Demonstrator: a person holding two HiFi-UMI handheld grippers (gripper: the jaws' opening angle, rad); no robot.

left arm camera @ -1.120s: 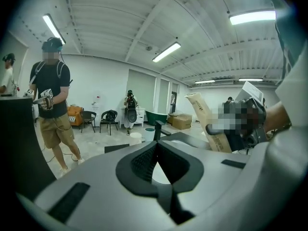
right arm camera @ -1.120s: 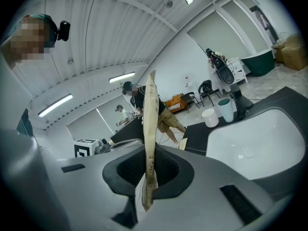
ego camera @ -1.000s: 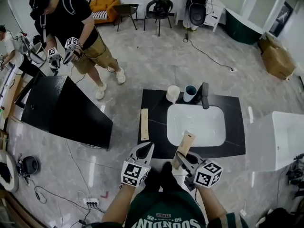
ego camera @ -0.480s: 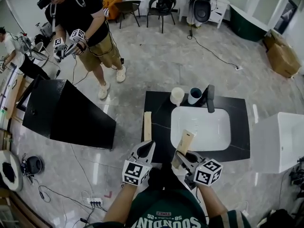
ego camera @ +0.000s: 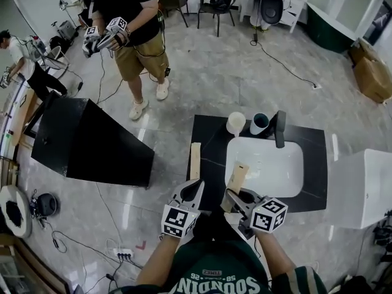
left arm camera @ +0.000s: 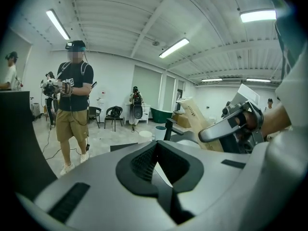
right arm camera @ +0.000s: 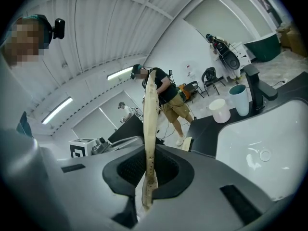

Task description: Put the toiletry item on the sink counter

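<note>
A: Where does the toiletry item sit at this moment?

B: The right gripper (ego camera: 233, 196) has its fingers pinching the lower end of the toiletry item (ego camera: 238, 176), a flat beige tube. The tube stands tilted in the air over the near rim of the basin (ego camera: 269, 164). It is not yet on the black surface (ego camera: 209, 138).

A: And the other one?

B: The left gripper (ego camera: 197, 187) hangs just near-left of the basin, its fingers pressed together with nothing between them.

A: What could go wrong from here?

B: The person holds the tube only by its thin end, so it may well swing or slip in the pinch. Let go where it is now, it would likely tip into the basin rather than land on the surface. Set down too close to the front, it could slide off the near edge, since the strip in front of the basin is narrow.

A: Where is there room, then?

B: Left of the basin a second beige tube (ego camera: 195, 160) already lies along the strip, with bare surface between it and the basin. Behind the basin stand a white cup (ego camera: 236, 122), a dark cup (ego camera: 259, 123) and the faucet (ego camera: 280, 127), so that side is crowded. The strip right of the basin looks bare, though it is a longer reach across
</note>
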